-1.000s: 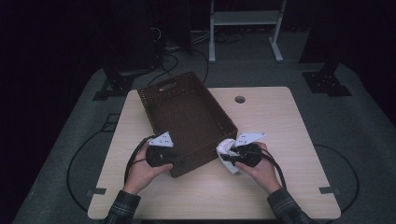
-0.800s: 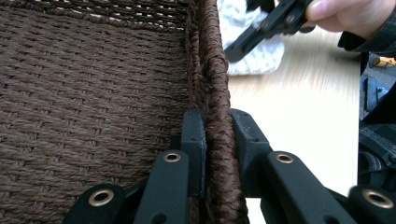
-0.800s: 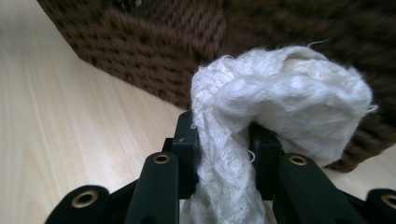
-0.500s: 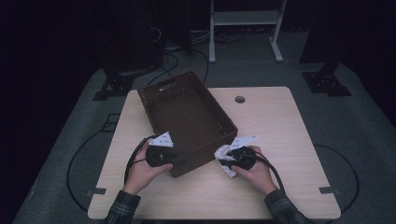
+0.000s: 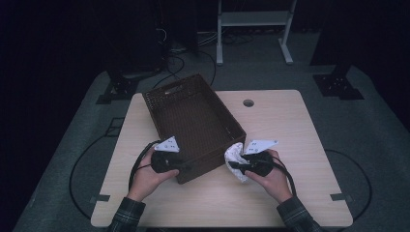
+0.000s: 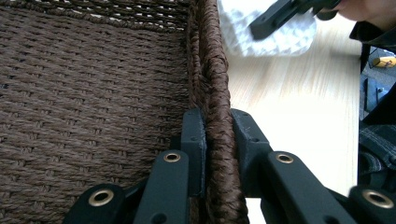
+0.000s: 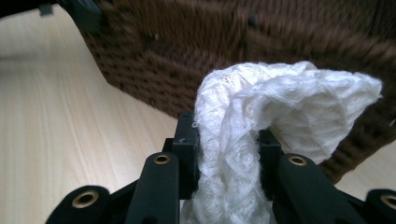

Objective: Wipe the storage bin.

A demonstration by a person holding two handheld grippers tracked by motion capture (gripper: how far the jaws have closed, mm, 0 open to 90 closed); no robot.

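- The high view looks forward and down from above the person's side, taking in the whole worktop [image 5: 300, 125] from some way off.
- The left gripper view sits very close, looking along the brown woven basket [image 6: 93, 93] wall.
- The right gripper view, somewhat blurred, seems to face the basket's outer wall from just beside it.
- All three share the basket and the white cloth [image 7: 280, 107].

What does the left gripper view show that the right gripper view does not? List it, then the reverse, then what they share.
Left gripper view alone: the left gripper clamped on the rim of the dark brown woven wicker basket, and the basket's inside. Right gripper view alone: the right gripper shut on the crumpled white knitted cloth, beside the basket's outer wall. Shared: basket, cloth, and the light wooden table.
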